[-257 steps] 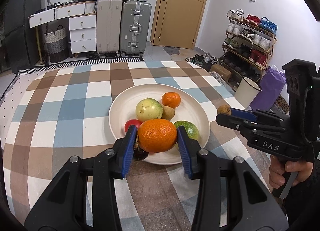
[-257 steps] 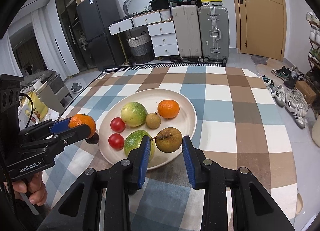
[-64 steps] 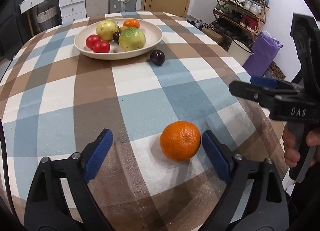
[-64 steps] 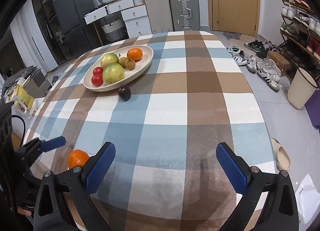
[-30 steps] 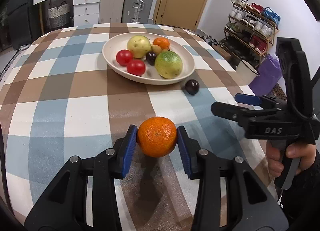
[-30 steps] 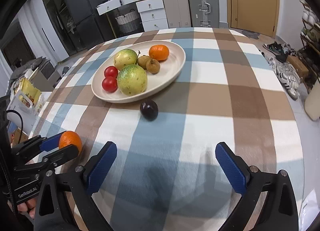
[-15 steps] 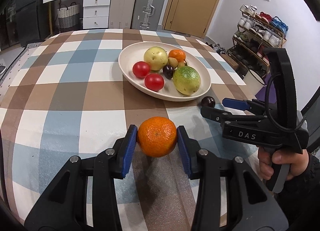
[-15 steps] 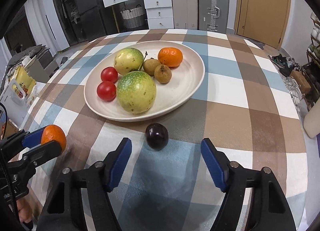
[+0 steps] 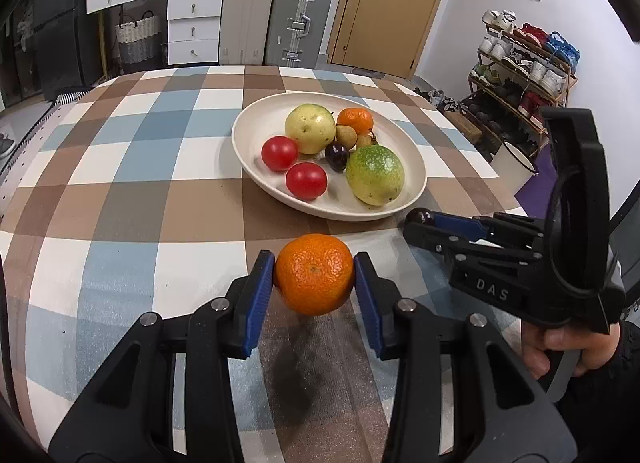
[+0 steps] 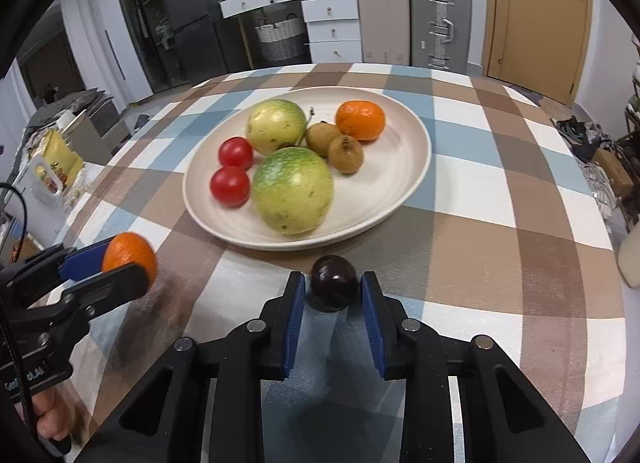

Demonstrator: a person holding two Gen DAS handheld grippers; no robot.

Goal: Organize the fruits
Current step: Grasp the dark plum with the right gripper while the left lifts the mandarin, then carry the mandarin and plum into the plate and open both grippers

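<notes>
On checked brown-blue tablecloth [image 9: 120,199]: cream oval plate [image 10: 400,187] of fruit. Left gripper [image 9: 314,283] clamps round orange mandarin [image 9: 314,274], raised. Right gripper [image 10: 333,295] brackets dark purple plum [image 10: 334,282] beside plate rim; contact unclear.

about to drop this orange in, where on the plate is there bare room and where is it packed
Bare: the plate's right side, beyond the small orange and brown fruits, and the strip nearest the right claw. Packed: left and centre, around the tomatoes and green fruits.
</notes>
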